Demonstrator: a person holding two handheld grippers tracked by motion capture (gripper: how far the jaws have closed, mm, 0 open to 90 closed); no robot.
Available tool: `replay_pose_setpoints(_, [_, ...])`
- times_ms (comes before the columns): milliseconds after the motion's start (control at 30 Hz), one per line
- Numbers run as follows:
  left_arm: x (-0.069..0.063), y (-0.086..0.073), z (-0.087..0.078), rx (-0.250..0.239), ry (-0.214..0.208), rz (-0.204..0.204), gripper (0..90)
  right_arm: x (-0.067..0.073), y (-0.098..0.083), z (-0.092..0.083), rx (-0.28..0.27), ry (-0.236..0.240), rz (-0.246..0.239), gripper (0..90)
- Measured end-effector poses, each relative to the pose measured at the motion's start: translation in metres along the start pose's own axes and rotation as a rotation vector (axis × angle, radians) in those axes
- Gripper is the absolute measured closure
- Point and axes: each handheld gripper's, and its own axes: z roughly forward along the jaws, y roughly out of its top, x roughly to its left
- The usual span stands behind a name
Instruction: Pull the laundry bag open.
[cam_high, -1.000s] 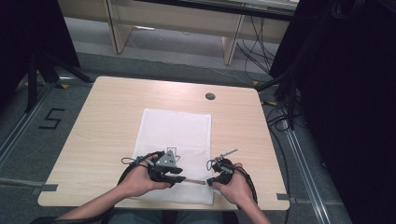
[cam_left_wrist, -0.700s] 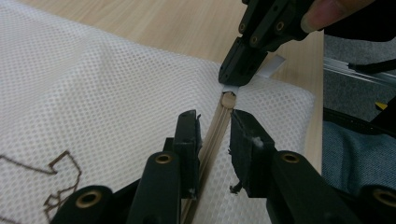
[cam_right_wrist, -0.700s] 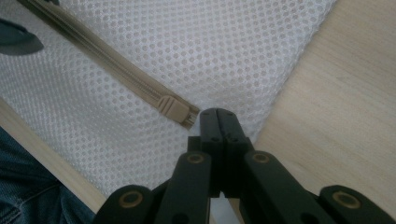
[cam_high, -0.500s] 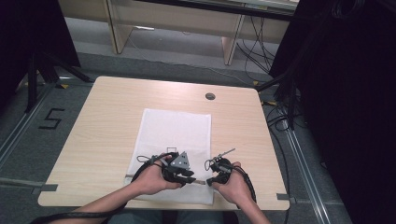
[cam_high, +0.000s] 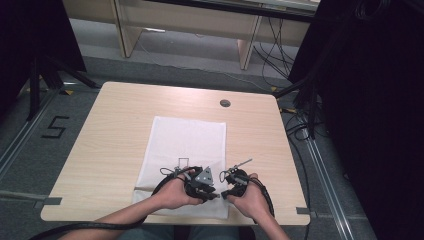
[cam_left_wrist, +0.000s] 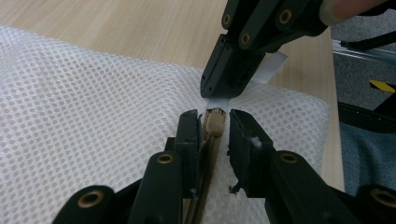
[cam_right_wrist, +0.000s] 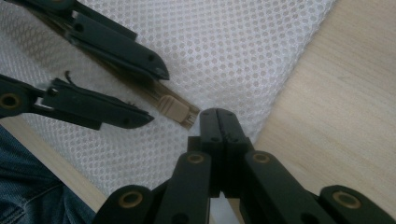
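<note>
Zipper pull (cam_left_wrist: 215, 124): lying tan and small at the near right end of the mesh bag's zipper line, sitting between the left jaws, not yet pinched.
Zipper tape (cam_right_wrist: 116, 77): running brownish along the bag's near edge, back under the left gripper.
Mesh bag (cam_high: 187, 142): lying flat and white on the table's near middle, its near edge at the table's front.
White tab (cam_left_wrist: 218, 103): sticking out of the bag's corner just past the pull, being held in the right jaws.
Left gripper (cam_left_wrist: 212, 126): jaws standing apart, straddling the pull, resting on the mesh.
Right gripper (cam_right_wrist: 219, 116): jaws pressed together, clamping the tab, tip just beside the pull.
Hands: meeting close together at the bag's near right corner in the high view.
Step in hand: probably bracing the corner while lining up on the pull.
Next move: likely needing closing on the pull, then drawing it along the tape while anchoring the tab.
Table (cam_high: 120, 115): light wood, carrying the bag.
</note>
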Motion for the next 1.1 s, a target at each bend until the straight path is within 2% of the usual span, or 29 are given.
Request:
replay_pose_setpoints(33, [0.001, 0.000, 0.001, 0.001, -0.006, 0.008, 72.7, 0.000, 0.000, 0.000, 0.000, 0.000, 0.002, 90.0])
replay_pose_setpoints(67, [0.000, 0.000, 0.003, 0.000, -0.006, -0.003, 72.7, 0.000, 0.000, 0.000, -0.003, 0.001, -0.005, 90.0])
replay_pose_setpoints(133, [0.001, -0.001, 0.006, 0.005, -0.005, 0.014, 72.7, 0.000, 0.000, 0.000, -0.003, 0.003, -0.002, 90.0])
replay_pose_setpoints(167, [0.000, -0.001, 0.007, 0.006, -0.007, -0.009, 72.7, 0.000, 0.000, 0.000, -0.004, 0.004, -0.001, 90.0])
replay_pose_setpoints(200, [0.002, -0.001, 0.008, 0.001, -0.019, 0.003, 72.7, -0.001, 0.000, 0.000, -0.005, 0.003, 0.002, 90.0])
replay_pose_setpoints(267, [0.001, 0.000, 0.011, 0.000, -0.030, -0.031, 72.8, -0.001, 0.000, 0.000, -0.006, 0.004, -0.001, 90.0])
replay_pose_setpoints(333, [0.001, 0.001, 0.013, 0.000, -0.035, -0.022, 72.8, -0.001, 0.000, 0.000, -0.009, 0.004, -0.003, 90.0])
replay_pose_setpoints(400, [0.000, 0.002, 0.014, 0.008, -0.030, -0.010, 73.0, 0.000, 0.000, 0.000, 0.003, 0.008, 0.019, 90.0])
replay_pose_setpoints(500, [0.001, 0.002, 0.014, 0.009, -0.025, 0.015, 76.8, -0.001, 0.000, 0.000, -0.003, 0.005, 0.005, 90.0])
replay_pose_setpoints(533, [0.000, 0.002, 0.014, 0.008, -0.022, 0.003, 79.0, -0.002, 0.000, 0.000, -0.009, 0.006, -0.004, 90.0])
replay_pose_setpoints(600, [0.001, 0.003, 0.013, 0.009, -0.021, 0.008, 80.9, -0.002, 0.000, 0.000, -0.012, 0.007, -0.003, 90.0])
replay_pose_setpoints(700, [0.001, 0.004, 0.012, 0.017, -0.020, -0.006, 81.3, -0.002, 0.000, 0.000, -0.012, 0.010, -0.002, 90.0])
replay_pose_setpoints(767, [0.000, 0.005, 0.012, 0.023, -0.017, 0.001, 81.4, -0.002, 0.000, 0.000, -0.010, 0.010, -0.002, 90.0])
replay_pose_setpoints(800, [-0.001, 0.005, 0.011, 0.026, -0.016, -0.011, 81.5, -0.002, 0.000, 0.000, -0.010, 0.008, -0.003, 90.0])
replay_pose_setpoints(933, [-0.002, 0.007, 0.010, 0.029, -0.009, 0.015, 81.6, -0.002, 0.000, 0.000, -0.010, 0.009, -0.002, 90.0])
replay_pose_setpoints(1000, [-0.003, 0.006, 0.009, 0.039, -0.007, 0.005, 81.6, 0.000, 0.000, 0.000, -0.008, 0.002, -0.002, 90.0])
replay_pose_setpoints(1033, [-0.002, 0.007, 0.007, 0.035, -0.005, 0.018, 81.6, 0.000, 0.000, 0.000, -0.003, -0.003, 0.001, 90.0])
replay_pose_setpoints(1100, [-0.003, 0.006, 0.004, 0.031, -0.005, 0.004, 81.7, 0.001, 0.000, 0.001, -0.010, -0.007, -0.006, 90.0])
